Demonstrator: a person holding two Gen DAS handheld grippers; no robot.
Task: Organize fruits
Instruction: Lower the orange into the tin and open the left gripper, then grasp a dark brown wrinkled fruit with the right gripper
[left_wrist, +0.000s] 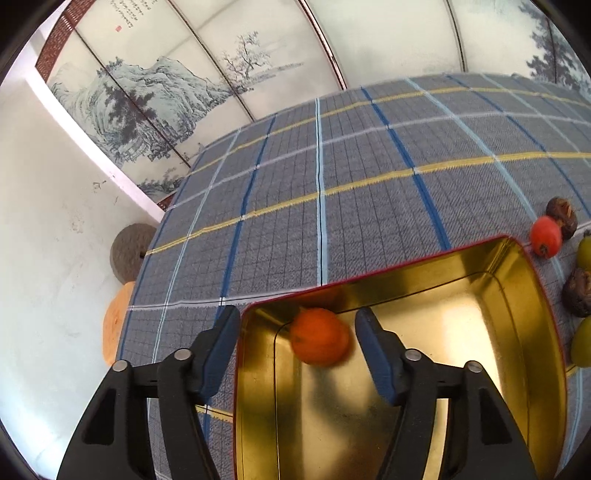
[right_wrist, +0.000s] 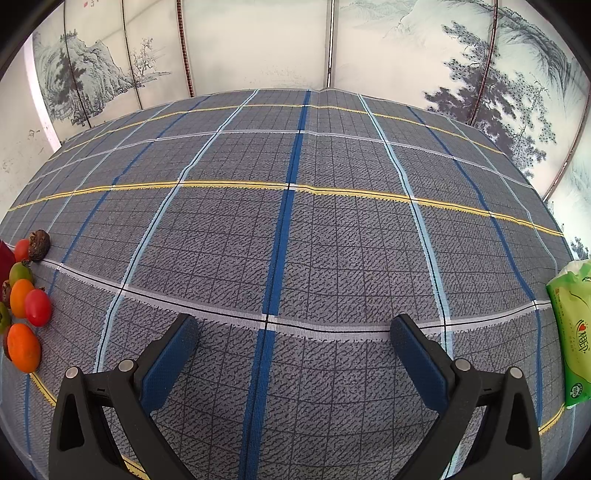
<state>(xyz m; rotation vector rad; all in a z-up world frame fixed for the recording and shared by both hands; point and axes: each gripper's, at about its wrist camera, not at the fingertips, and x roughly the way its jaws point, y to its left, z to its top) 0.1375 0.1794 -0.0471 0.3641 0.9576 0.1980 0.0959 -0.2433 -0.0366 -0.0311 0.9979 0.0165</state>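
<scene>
An orange fruit (left_wrist: 320, 341), blurred, lies in the far left corner of a gold tin box with a red rim (left_wrist: 509, 288). My left gripper (left_wrist: 297, 325) is open above that corner, its fingers apart on either side of the orange and not touching it. To the right of the box lie a red fruit (left_wrist: 545, 236), brown wrinkled fruits (left_wrist: 563, 216) and green fruits (left_wrist: 583, 341). My right gripper (right_wrist: 291, 332) is open and empty over the plaid cloth. The same pile shows at its far left: oranges (right_wrist: 23, 347), a red fruit (right_wrist: 37, 307), a green fruit (right_wrist: 19, 273), a brown fruit (right_wrist: 38, 240).
A grey plaid tablecloth (right_wrist: 295, 229) covers the table. A green tissue pack (right_wrist: 570, 332) lies at the right edge. Painted screen panels (left_wrist: 166, 110) stand behind the table. A stone-like object (left_wrist: 129, 254) and an orange stool (left_wrist: 116, 325) sit past the table's left edge.
</scene>
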